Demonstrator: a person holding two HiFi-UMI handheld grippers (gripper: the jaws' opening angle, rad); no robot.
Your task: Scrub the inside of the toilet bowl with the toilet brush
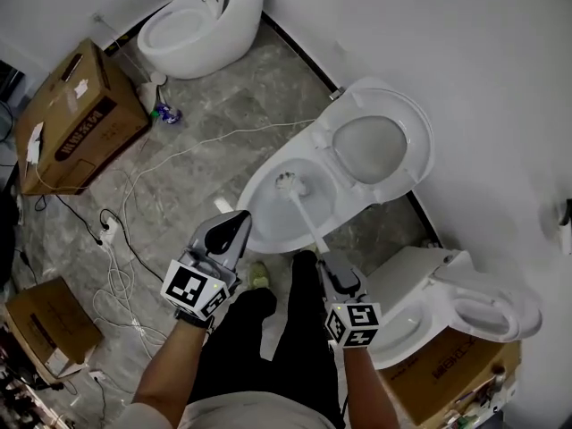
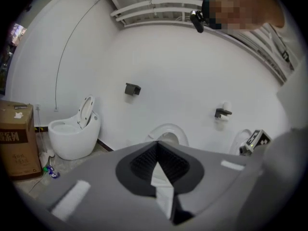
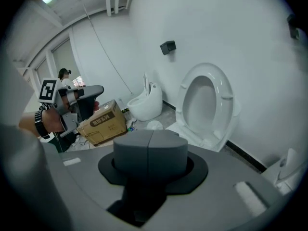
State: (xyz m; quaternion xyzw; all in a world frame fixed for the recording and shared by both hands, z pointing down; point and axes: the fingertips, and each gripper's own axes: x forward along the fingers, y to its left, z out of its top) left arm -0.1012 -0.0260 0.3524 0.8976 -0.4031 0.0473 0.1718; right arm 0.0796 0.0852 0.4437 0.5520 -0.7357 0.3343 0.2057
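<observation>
Toilet [image 1: 253,206], white, lid [image 1: 375,146] raised against wall. Bowl [image 1: 273,217] directly ahead of and below both pairs of jaws.

Brush [image 1: 301,214]: bristle head down inside bowl, at side farthest from right jaws. Handle slanting up and back, near end running into right jaws.

Right gripper [image 1: 324,259] [image 3: 150,139]: jaws pressed together. Pinching end of brush handle, as seen from head view. Only closed seam visible in right gripper view, handle not seen there. Lid [image 3: 207,105] upright, ahead and to right of jaws.

Left gripper [image 1: 241,222] [image 2: 157,147]: jaws together at tips, thin wedge of gap behind tips, nothing held. Tips over near left rim of bowl, apart from brush; contact with rim not determinable.

Surroundings:
- Second toilet [image 1: 192,25], lid up, well ahead of left jaws and to their left.
- Large box [image 1: 76,114], cardboard, far left of left jaws, near second toilet.
- Cables [image 1: 125,239], white and black, loose on floor [image 1: 232,114], left of left jaws.
- Small box [image 1: 40,324], behind and left of left jaws.
- Third toilet [image 1: 447,298], just right of right jaws, on carton [image 1: 447,378].
</observation>
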